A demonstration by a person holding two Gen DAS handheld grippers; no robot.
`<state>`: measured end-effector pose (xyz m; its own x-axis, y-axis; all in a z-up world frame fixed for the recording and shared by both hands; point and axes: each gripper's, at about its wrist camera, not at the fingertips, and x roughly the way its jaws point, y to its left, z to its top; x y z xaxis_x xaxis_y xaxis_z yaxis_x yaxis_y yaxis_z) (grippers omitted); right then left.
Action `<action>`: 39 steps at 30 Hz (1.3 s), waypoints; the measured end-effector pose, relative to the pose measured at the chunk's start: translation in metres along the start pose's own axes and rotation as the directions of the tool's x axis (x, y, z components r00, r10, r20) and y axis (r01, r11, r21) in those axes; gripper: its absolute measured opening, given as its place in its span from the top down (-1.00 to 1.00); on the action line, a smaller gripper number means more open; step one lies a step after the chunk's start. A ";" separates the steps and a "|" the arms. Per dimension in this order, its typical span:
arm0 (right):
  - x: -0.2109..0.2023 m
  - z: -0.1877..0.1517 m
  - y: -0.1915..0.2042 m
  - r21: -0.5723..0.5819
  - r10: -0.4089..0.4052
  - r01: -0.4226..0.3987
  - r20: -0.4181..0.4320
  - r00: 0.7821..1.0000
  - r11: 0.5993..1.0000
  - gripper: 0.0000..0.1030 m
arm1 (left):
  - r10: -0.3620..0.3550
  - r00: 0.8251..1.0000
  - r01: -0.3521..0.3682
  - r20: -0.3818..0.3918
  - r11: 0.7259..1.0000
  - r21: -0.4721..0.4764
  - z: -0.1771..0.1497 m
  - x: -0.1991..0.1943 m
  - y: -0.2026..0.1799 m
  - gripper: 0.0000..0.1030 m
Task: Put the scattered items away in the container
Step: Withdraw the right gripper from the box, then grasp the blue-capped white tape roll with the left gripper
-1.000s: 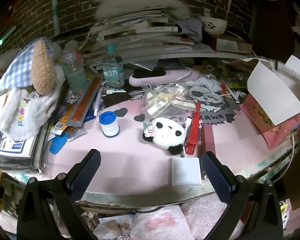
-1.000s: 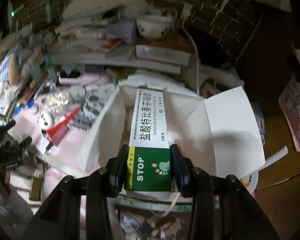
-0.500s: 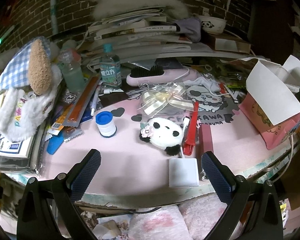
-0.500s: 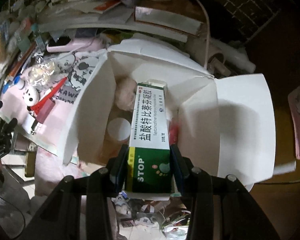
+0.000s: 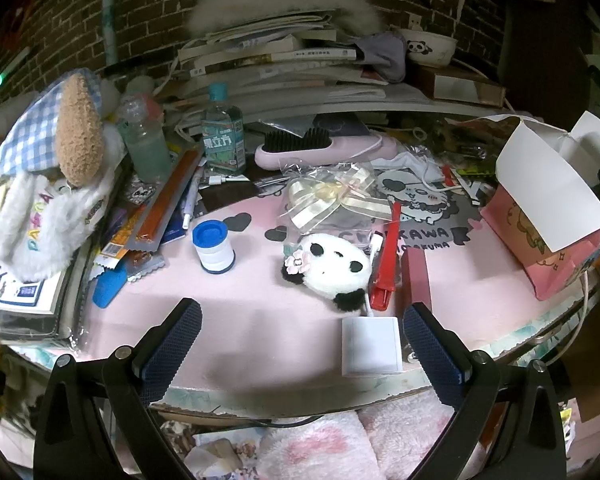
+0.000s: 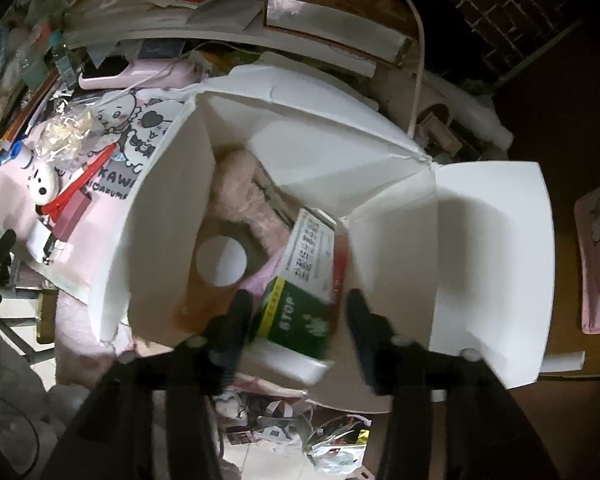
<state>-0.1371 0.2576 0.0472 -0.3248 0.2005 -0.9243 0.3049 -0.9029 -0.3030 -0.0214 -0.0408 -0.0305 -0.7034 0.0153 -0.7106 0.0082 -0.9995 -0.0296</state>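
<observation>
Right wrist view: the right gripper [image 6: 296, 316] hung over the open white-flapped container [image 6: 492, 240], pointing steeply down into it.
Right tool: its jaws were opening, and the green-and-white STOP carton [image 6: 304, 280] sat tilted between them with a gap on each side, so the pads no longer pressed it.
Carton's place: dropping free inside the container, its far end toward 12 o'clock, leaning against a pink fluffy item [image 6: 244, 200], with a white round lid [image 6: 221, 261] at its 9 o'clock.
Step in hand: by my read, the release of one item into the container.
Left wrist view: the left gripper [image 5: 296, 332] hovered spread wide and empty above the pink table mat [image 5: 260, 320].
Nearest pick: a white square block [image 5: 371, 346] sat close between the fingers, toward the 3 o'clock one.
Beyond it: a panda plush [image 5: 332, 266] at 12 o'clock, a red clip [image 5: 386, 256] just beside it, and a blue-capped white roll [image 5: 214, 249] at 11 o'clock.
Next move: it probably called for lifting the right tool clear, then closing on one of those scattered pieces.
</observation>
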 end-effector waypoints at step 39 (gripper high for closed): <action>0.024 -0.056 0.194 -0.194 0.534 -0.513 0.501 0.681 0.836 -0.43 | -0.027 0.990 0.039 0.141 0.995 -0.088 -0.007 0.051 0.079 -0.92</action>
<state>-0.0359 0.1088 -0.0470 -0.5068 -0.5363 -0.6750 0.5951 -0.7841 0.1762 -0.0520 -0.1185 -0.0743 -0.7963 0.0379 -0.6037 0.0428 -0.9920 -0.1188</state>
